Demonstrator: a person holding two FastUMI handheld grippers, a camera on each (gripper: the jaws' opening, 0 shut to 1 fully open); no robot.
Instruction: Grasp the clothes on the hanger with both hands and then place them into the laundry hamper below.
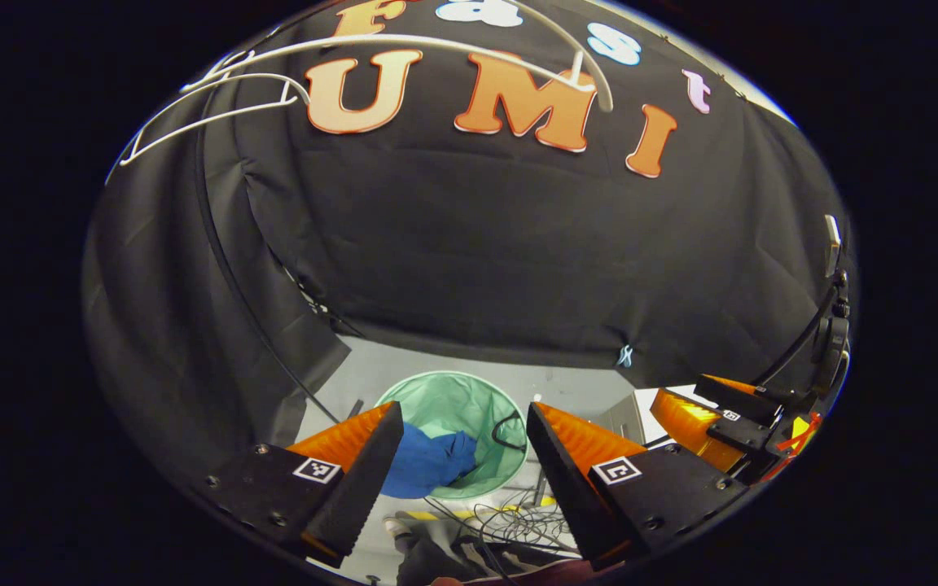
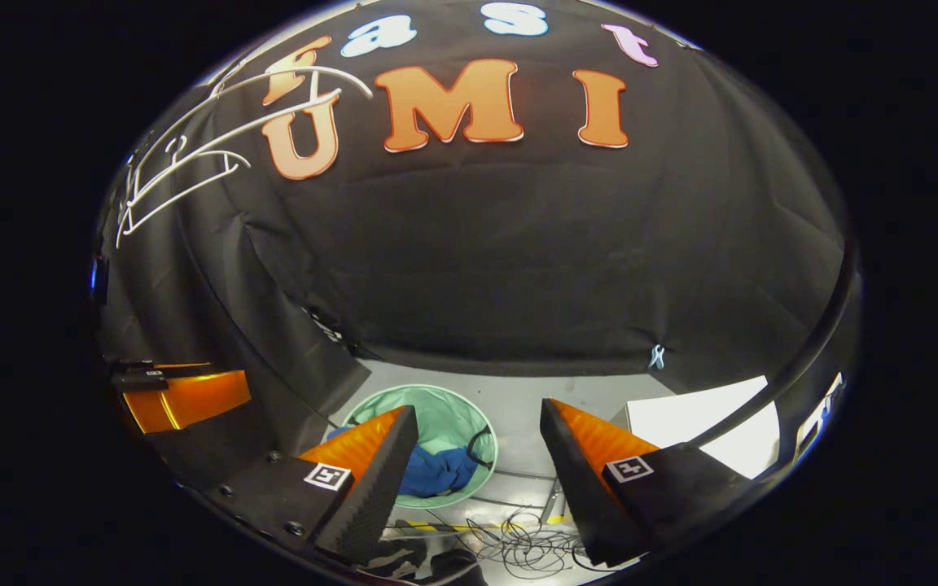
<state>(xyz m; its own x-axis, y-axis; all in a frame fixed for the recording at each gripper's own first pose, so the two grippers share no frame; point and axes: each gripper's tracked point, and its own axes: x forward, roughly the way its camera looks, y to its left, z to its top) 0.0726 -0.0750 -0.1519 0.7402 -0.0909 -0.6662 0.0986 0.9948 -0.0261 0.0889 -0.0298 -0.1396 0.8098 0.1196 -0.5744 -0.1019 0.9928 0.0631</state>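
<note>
Grippers left (image 1: 465,456) and right (image 2: 477,464), jaws wide apart, empty.

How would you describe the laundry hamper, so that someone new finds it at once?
Look at the pale floor below the black cloth wall. The hamper stands there, round and open-topped, with green mesh sides. A blue garment lies inside it, and loose cables lie on the floor nearby.
</note>
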